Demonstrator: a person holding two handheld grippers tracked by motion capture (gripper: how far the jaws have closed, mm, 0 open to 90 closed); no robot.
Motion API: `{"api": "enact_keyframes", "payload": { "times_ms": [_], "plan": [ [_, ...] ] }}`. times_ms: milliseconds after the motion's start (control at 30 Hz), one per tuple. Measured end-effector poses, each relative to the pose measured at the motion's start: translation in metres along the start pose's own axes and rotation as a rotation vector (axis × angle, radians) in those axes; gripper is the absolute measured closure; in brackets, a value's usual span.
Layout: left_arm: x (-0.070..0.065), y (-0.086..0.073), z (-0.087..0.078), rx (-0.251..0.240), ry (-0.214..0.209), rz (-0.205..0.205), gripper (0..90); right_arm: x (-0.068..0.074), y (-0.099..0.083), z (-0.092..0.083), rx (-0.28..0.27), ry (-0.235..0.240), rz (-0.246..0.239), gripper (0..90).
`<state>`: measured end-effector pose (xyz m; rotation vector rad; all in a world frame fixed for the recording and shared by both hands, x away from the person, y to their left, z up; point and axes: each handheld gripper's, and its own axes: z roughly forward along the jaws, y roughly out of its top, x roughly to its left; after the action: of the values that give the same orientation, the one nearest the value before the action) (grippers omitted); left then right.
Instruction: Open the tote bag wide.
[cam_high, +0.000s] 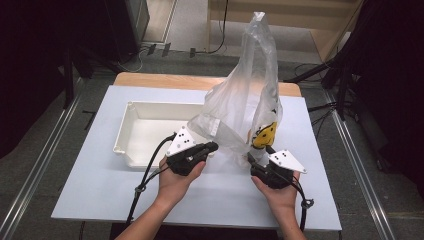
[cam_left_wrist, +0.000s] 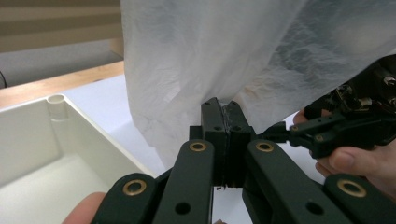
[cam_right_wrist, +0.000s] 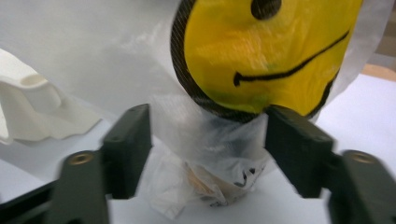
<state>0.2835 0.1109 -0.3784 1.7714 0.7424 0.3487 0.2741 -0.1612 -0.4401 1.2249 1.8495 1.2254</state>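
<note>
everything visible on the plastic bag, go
The plastic bag is thin, translucent, whitish and crinkled, standing tall with its top tapering to a peak. A yellow smiley face with a black outline is printed low on its side. It rises from the white table, beside the white tray. The left hand-held gripper is shut on a fold of film; the right hand-held gripper straddles its bunched lower end, jaws apart.

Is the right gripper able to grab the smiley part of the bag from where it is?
Probably yes. The right gripper has its jaws open around the plastic bag just below the smiley face, with nothing between them but the bag's own film.
</note>
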Motion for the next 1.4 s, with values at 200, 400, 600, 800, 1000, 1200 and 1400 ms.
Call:
{"api": "enact_keyframes", "payload": {
  "times_ms": [200, 400, 600, 800, 1000, 1200, 1400],
  "plan": [
    [0.0, -0.008, -0.002, -0.012, -0.002, -0.027, 68.3, -0.011, -0.009, 0.002, 0.016, 0.08, 0.065, 67.8],
    [-0.012, -0.014, -0.013, -0.044, -0.017, 0.0, 22.5, -0.016, -0.008, -0.002, 0.001, 0.117, 0.084, 85.6],
    [-0.013, -0.01, -0.037, -0.163, -0.045, -0.015, 14.3, -0.02, -0.002, -0.007, -0.024, 0.111, 0.098, 90.0],
    [-0.012, 0.011, -0.057, -0.256, -0.068, -0.004, 20.6, -0.022, -0.001, -0.006, -0.023, 0.105, 0.108, 90.0],
    [-0.018, 0.03, -0.048, -0.215, -0.063, 0.048, 64.2, -0.022, -0.001, -0.004, -0.011, 0.103, 0.104, 90.0],
    [-0.008, 0.029, -0.032, -0.171, -0.053, -0.014, 90.0, -0.027, -0.003, -0.001, 0.034, 0.09, 0.124, 90.0],
    [0.001, 0.018, -0.007, -0.104, -0.072, -0.07, 90.0, -0.041, -0.01, 0.004, 0.071, 0.068, 0.181, 79.1]
  ]
}}
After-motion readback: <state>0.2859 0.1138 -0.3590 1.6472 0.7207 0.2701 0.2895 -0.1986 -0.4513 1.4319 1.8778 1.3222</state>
